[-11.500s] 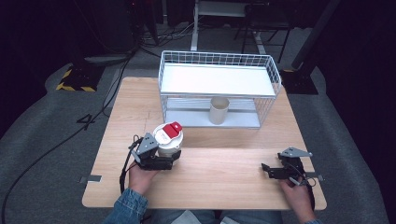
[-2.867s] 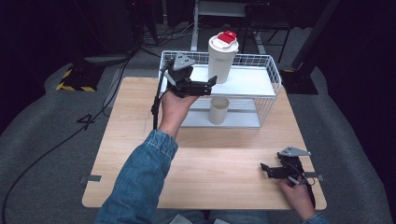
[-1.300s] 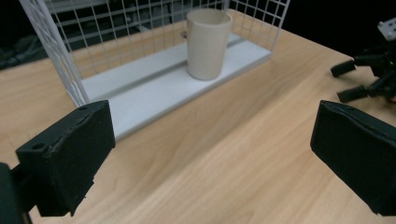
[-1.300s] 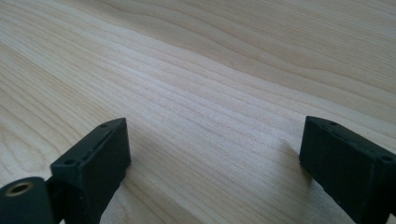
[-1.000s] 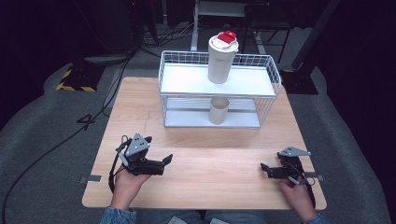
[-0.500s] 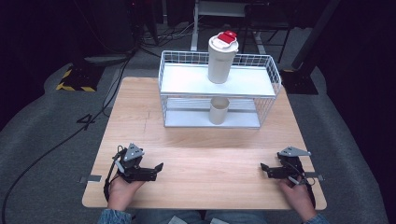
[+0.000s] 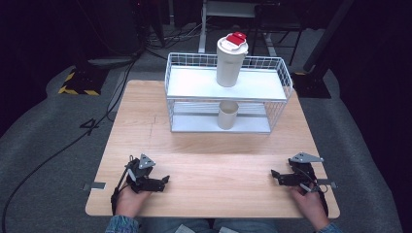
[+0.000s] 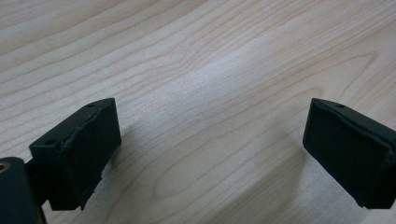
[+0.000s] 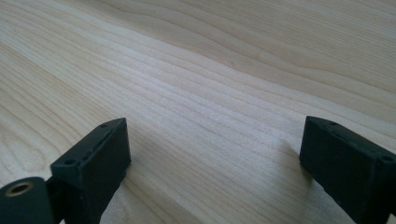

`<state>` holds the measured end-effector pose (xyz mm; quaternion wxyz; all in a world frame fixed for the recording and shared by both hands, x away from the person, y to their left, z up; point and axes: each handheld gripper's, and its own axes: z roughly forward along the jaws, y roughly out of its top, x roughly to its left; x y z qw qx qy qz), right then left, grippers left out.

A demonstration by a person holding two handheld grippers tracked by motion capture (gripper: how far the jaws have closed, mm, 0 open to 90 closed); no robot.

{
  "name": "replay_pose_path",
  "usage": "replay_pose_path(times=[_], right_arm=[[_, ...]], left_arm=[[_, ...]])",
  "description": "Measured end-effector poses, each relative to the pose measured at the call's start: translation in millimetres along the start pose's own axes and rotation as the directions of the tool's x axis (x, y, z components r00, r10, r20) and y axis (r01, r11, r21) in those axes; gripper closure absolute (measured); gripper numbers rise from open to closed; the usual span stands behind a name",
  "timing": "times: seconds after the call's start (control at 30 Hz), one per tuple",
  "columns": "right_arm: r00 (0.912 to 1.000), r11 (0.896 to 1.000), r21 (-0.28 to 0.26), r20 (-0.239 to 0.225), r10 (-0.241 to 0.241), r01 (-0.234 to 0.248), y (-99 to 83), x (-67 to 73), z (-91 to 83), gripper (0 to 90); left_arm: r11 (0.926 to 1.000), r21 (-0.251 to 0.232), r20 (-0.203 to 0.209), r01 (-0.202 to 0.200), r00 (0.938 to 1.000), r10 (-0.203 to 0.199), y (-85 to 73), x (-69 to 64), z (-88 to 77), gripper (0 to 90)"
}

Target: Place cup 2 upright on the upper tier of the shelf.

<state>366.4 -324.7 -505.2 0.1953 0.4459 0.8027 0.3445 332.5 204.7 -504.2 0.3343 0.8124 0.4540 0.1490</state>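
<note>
tumbler [image 7: 231,59] stands on rack [image 7: 272,90], far from both fingers [image 7: 165,179].

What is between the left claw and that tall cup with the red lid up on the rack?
Nothing visible on the table between them. The left gripper rests open at the near edge; the tall cup stands on the wire rack's top shelf, whose low rim would need clearing.

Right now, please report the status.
Both tongs, left and right, open, empty, on table. Red-lidded cup upright on rack top shelf. Nothing in the way.
</note>
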Motion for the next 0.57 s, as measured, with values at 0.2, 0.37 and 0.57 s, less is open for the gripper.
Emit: replay_pose_path(times=[0.2,0.37,0.57], right_arm=[[1.0000,1.000,0.000,0.000,0.000,0.000,0.0,0.0,0.0,9.1],[1.0000,1.000,0.000,0.000,0.000,0.000,0.0,0.0,0.0,9.1],[1.0000,1.000,0.000,0.001,-0.001,0.001,0.0,0.0,0.0,9.1]], left_arm=[[0.9997,0.007,-0.027,-0.024,0.9993,0.024,0.6,-3.3,2.5,4.6],[1.0000,0.008,-0.041,-0.002,0.9992,0.002,3.0,-4.0,5.5,2.7],[0.9997,0.006,-0.063,0.023,0.9977,-0.022,4.6,-2.5,6.7,2.8]])
